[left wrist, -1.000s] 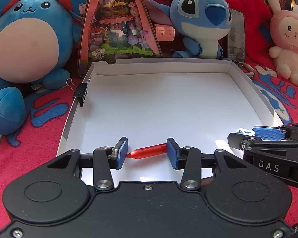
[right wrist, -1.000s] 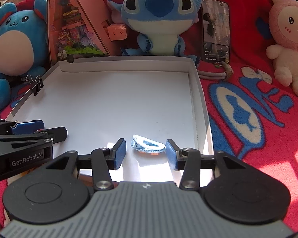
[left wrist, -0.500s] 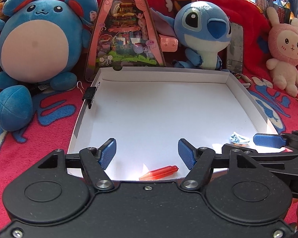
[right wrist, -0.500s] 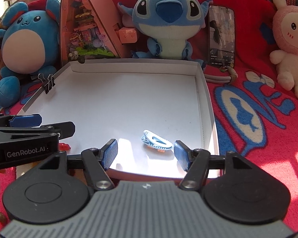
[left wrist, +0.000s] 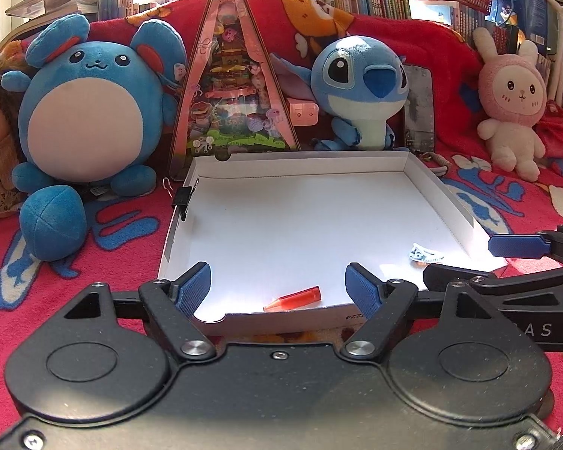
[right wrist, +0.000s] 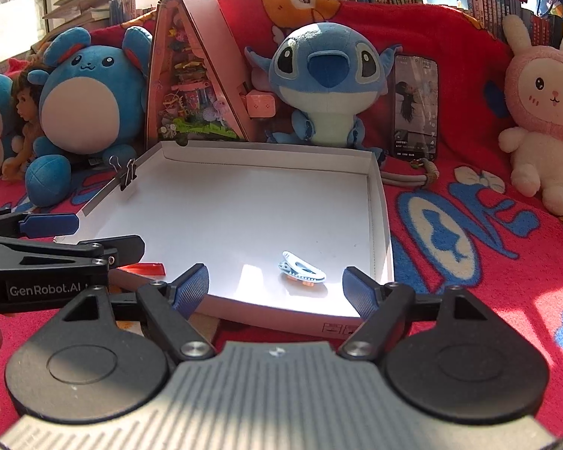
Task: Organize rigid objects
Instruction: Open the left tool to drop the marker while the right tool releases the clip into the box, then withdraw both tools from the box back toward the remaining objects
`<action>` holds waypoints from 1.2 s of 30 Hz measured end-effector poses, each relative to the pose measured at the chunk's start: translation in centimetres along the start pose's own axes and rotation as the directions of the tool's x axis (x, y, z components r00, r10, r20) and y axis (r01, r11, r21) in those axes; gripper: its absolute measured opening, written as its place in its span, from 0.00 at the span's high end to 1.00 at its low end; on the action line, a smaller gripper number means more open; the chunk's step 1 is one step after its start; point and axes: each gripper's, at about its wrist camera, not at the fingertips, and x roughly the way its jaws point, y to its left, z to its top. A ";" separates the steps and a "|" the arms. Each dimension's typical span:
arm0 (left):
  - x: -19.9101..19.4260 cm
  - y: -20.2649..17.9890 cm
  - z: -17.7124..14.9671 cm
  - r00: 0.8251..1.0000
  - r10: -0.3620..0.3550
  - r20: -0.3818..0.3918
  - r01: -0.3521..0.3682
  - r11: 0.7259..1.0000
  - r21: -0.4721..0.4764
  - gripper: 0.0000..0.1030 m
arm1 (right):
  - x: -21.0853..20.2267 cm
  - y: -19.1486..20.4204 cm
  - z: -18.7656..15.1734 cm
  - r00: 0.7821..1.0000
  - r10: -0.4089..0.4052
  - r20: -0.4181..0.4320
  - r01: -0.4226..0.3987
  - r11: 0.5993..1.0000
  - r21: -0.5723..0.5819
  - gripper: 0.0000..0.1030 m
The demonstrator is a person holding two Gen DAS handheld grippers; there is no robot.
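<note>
Both claws stand wide open at the near edge of the white tray, holding nothing. The left claw frames the red crayon, which lies flat on the tray floor just inside the near wall, touching neither finger. The right claw faces the light blue clip, which rests on the tray floor near the right wall, apart from both fingers. A black binder clip grips the tray's left wall. The tray sits on a red patterned blanket, with the blue Stitch plush behind it.
</note>
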 end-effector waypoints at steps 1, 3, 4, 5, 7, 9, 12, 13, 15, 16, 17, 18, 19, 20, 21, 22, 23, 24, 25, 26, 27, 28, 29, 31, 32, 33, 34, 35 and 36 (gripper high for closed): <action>-0.5 -0.1 -0.2 1.000 -0.003 0.008 0.003 1.000 0.012 0.25 | -0.3 0.0 -0.1 1.000 0.000 0.006 0.000 1.000 -0.005 0.15; -1.4 -0.4 -0.5 1.000 -0.009 0.023 0.008 1.000 0.030 0.25 | -1.2 0.1 -0.4 1.000 0.002 0.025 -0.002 1.000 -0.016 0.14; -1.7 -0.5 -0.7 0.999 -0.010 0.030 0.009 0.999 0.036 0.24 | -1.6 0.1 -0.5 0.999 0.005 0.032 -0.005 1.000 -0.019 0.14; -2.2 -0.6 -0.8 0.999 -0.010 0.041 0.009 0.999 0.042 0.23 | -1.9 0.1 -0.6 0.999 0.009 0.038 -0.009 1.000 -0.020 0.14; -3.0 -0.7 -1.3 0.998 -0.011 0.055 0.009 0.999 0.050 0.22 | -2.7 0.1 -1.0 0.999 0.014 0.049 -0.013 1.000 -0.029 0.13; -3.8 -0.8 -1.7 0.998 -0.018 0.063 0.014 0.998 0.058 0.22 | -3.2 0.2 -1.3 0.998 0.015 0.061 -0.013 0.999 -0.040 0.13; -4.6 -1.0 -2.2 0.997 -0.023 0.070 0.018 0.997 0.070 0.21 | -4.1 0.3 -1.9 0.997 0.017 0.079 -0.012 0.998 -0.058 0.13; -4.9 -1.0 -2.4 0.997 -0.024 0.074 0.018 0.997 0.073 0.20 | -4.3 0.4 -2.0 0.996 0.017 0.084 -0.012 0.998 -0.061 0.13; -5.5 -1.1 -2.8 0.996 -0.030 0.078 0.024 0.997 0.076 0.19 | -5.0 0.4 -2.4 0.995 0.021 0.094 -0.015 0.997 -0.070 0.13; -5.8 -1.1 -3.0 0.996 -0.034 0.078 0.028 0.997 0.077 0.19 | -5.1 0.4 -2.5 0.995 0.022 0.096 -0.015 0.997 -0.073 0.13; -6.0 -1.2 -3.2 0.996 -0.040 0.076 0.034 0.996 0.078 0.19 | -5.4 0.4 -2.8 0.995 0.022 0.101 -0.015 0.997 -0.077 0.12; -6.1 -1.2 -3.3 0.996 -0.044 0.074 0.038 0.996 0.079 0.19 | -5.6 0.5 -3.0 0.994 0.023 0.104 -0.015 0.997 -0.080 0.12; -6.3 -1.3 -3.5 0.996 -0.047 0.072 0.041 0.996 0.081 0.19 | -5.8 0.5 -3.1 0.994 0.024 0.106 -0.016 0.996 -0.083 0.11; -6.5 -1.4 -3.7 0.996 -0.050 0.069 0.044 0.996 0.083 0.19 | -6.0 0.4 -3.3 0.994 0.025 0.109 -0.016 0.996 -0.085 0.10; -6.7 -1.4 -3.8 0.996 -0.052 0.067 0.046 0.995 0.084 0.19 | -6.2 0.5 -3.5 0.994 0.026 0.110 -0.016 0.996 -0.087 0.10; -6.9 -1.5 -4.0 0.996 -0.055 0.065 0.049 0.995 0.087 0.19 | -6.4 0.5 -3.7 0.993 0.027 0.111 -0.017 0.996 -0.088 0.10; -7.1 -1.5 -4.2 0.996 -0.058 0.066 0.052 0.995 0.091 0.19 | -6.6 0.5 -4.0 0.993 0.030 0.112 -0.020 0.996 -0.090 0.10; -7.2 -1.6 -4.5 0.996 -0.062 0.064 0.055 0.994 0.095 0.19 | -6.8 0.5 -4.2 0.993 0.032 0.111 -0.022 0.996 -0.090 0.10; -7.4 -1.6 -4.7 0.996 -0.064 0.063 0.058 0.994 0.095 0.19 | -6.8 0.5 -4.4 0.993 0.033 0.111 -0.023 0.996 -0.091 0.10; -7.5 -1.6 -5.0 0.996 -0.066 0.058 0.061 0.994 0.092 0.19 | -7.0 0.5 -4.7 0.993 0.035 0.111 -0.025 0.995 -0.092 0.10; -7.7 -1.7 -5.2 0.996 -0.069 0.054 0.064 0.994 0.088 0.19 | -7.2 0.5 -4.9 0.993 0.035 0.111 -0.025 0.995 -0.092 0.10; -7.7 -1.7 -5.4 0.996 -0.071 0.049 0.066 0.994 0.085 0.18 | -7.3 0.5 -5.2 0.993 0.035 0.111 -0.025 0.995 -0.094 0.09; -7.8 -1.6 -5.7 0.996 -0.075 0.041 0.072 0.994 0.081 0.18 | -7.4 0.5 -5.4 0.993 0.036 0.110 -0.025 0.995 -0.095 0.09; -7.9 -1.6 -6.0 0.996 -0.081 0.031 0.079 0.994 0.077 0.18 | -7.6 0.6 -5.9 0.993 0.037 0.108 -0.026 0.995 -0.098 0.09; -7.9 -1.6 -6.3 0.996 -0.084 0.025 0.082 0.994 0.078 0.18 | -7.7 0.6 -6.2 0.994 0.037 0.107 -0.027 0.995 -0.099 0.09; -8.0 -1.6 -6.5 0.996 -0.085 0.020 0.084 0.993 0.079 0.18 | -7.7 0.6 -6.4 0.994 0.037 0.106 -0.027 0.995 -0.098 0.09; -8.0 -1.6 -6.7 0.996 -0.086 0.018 0.084 0.993 0.081 0.18 | -7.8 0.6 -6.7 0.994 0.037 0.105 -0.027 0.995 -0.097 0.08; -8.1 -1.7 -6.8 0.996 -0.085 0.017 0.083 0.993 0.082 0.18 | -7.8 0.6 -6.8 0.994 0.037 0.104 -0.028 0.995 -0.094 0.08; -8.2 -1.7 -7.1 0.996 -0.083 0.017 0.081 0.993 0.084 0.18 | -7.8 0.5 -7.0 0.994 0.038 0.102 -0.028 0.995 -0.091 0.08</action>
